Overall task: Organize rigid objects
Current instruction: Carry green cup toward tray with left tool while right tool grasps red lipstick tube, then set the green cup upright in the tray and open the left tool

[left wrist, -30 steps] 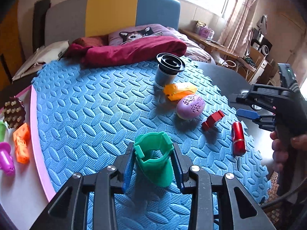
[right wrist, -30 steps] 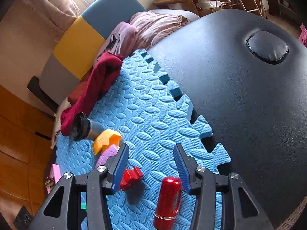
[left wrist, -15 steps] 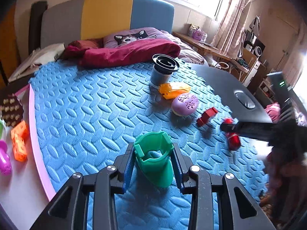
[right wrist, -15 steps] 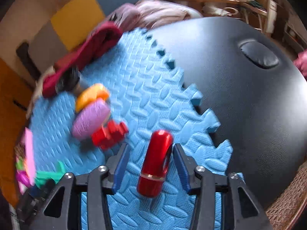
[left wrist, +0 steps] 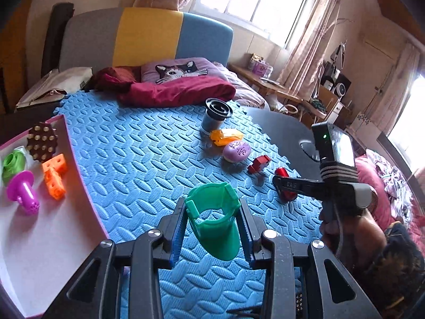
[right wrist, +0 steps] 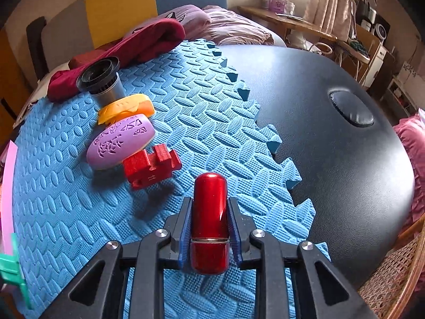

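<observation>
My left gripper (left wrist: pixel 212 226) is shut on a green plastic cup (left wrist: pixel 215 226), held a little above the blue foam mat (left wrist: pixel 132 164). My right gripper (right wrist: pixel 209 223) is shut on a glossy red capsule (right wrist: pixel 209 212) near the mat's right edge; the same capsule (left wrist: pixel 282 172) shows partly behind the right gripper in the left wrist view. On the mat lie a red block (right wrist: pixel 151 167), a purple oval case (right wrist: pixel 120 141), an orange piece (right wrist: pixel 127 107) and a grey cup with a black top (right wrist: pixel 102 79).
A pink-rimmed white tray (left wrist: pixel 39 226) at the left holds an orange block (left wrist: pixel 54 176), a purple peg (left wrist: pixel 22 191), a green ring (left wrist: pixel 12 162) and a brown studded disc (left wrist: pixel 42 142). Red bedding (left wrist: pixel 172 90) lies at the mat's far edge. Right of the mat is a black padded surface (right wrist: pixel 332 133).
The right gripper came down over the red capsule and shut on it. The left gripper, still holding the green cup, rose and moved left, bringing the tray further into view.
</observation>
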Available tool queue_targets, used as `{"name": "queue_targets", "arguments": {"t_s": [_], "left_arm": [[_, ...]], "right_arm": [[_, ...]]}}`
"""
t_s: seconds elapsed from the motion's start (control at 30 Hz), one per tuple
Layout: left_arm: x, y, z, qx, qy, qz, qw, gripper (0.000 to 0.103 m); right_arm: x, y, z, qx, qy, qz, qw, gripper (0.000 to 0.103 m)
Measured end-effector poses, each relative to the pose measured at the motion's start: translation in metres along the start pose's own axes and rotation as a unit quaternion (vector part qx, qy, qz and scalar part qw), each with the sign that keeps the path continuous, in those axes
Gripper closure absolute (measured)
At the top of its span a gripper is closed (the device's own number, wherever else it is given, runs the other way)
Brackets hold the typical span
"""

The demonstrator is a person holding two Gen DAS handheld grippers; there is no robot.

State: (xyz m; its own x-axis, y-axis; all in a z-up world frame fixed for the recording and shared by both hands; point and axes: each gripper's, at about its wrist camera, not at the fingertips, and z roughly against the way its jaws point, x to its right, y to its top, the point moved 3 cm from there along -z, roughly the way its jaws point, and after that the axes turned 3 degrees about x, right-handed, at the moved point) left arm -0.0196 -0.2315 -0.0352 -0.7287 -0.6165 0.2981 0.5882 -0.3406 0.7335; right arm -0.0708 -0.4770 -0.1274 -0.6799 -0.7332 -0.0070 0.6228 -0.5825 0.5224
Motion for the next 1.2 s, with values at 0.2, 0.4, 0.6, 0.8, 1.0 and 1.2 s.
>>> {"name": "queue_targets", "arguments": {"t_s": [0.2, 0.4, 0.6, 0.8, 1.0, 1.2], "left_arm": [[-0.046, 0.006, 0.040, 0.032, 0.026, 0.054, 0.9977, 0.066], [-0.124, -0.003, 0.064, 0.040, 0.083, 0.145, 0.9851, 0.066], [-0.158, -0.024, 0.061, 0.024, 0.102, 0.189, 0.9763, 0.066], [-0.152, -0.012, 0.037, 0.018, 0.084, 0.197, 0.9767, 0.066], [-0.163, 0.000, 0.000, -0.006, 0.101, 0.195, 0.9756, 0.066], [-0.159, 0.001, -0.011, -0.014, 0.115, 0.169, 0.9788, 0.036]], "right_arm": [[-0.003, 0.000, 0.000, 0.008, -0.009, 0.017, 1.000, 0.078], [-0.006, -0.003, 0.001, 0.013, -0.016, 0.028, 0.999, 0.078], [-0.008, -0.004, 0.002, 0.017, -0.023, 0.040, 0.999, 0.078], [-0.008, -0.004, 0.002, 0.019, -0.024, 0.043, 0.999, 0.078], [-0.008, -0.004, 0.001, 0.019, -0.023, 0.042, 0.999, 0.078], [-0.008, -0.004, 0.002, 0.020, -0.020, 0.041, 0.999, 0.078]]}}
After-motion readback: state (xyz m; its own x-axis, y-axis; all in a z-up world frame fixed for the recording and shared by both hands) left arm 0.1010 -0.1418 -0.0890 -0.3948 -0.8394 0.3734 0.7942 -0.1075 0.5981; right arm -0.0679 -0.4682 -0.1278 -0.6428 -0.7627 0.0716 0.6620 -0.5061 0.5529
